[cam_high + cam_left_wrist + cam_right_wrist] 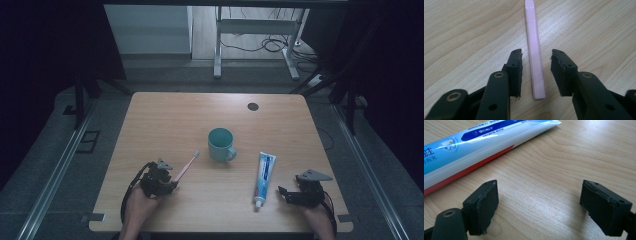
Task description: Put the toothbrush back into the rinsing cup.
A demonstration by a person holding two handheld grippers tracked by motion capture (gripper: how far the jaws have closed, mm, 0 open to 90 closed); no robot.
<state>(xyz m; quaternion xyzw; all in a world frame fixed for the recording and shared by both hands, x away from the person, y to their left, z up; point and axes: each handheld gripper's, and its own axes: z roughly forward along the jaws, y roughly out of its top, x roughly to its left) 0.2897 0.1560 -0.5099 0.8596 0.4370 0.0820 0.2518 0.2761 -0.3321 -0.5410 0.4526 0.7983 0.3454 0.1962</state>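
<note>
A pink toothbrush lies flat on the wooden table, its head toward a teal mug. My left gripper sits at the handle's near end. In the left gripper view the handle runs between the two pads with a gap on each side, so the jaws stand open around it. A white and blue toothpaste tube lies right of the mug. My right gripper rests open beside the tube's cap end, the tube off to the left of its jaws, nothing between them.
A small dark round disc sits near the table's far edge. Metal table legs and cables stand on the floor beyond the table. Rails run along the floor on both sides.
</note>
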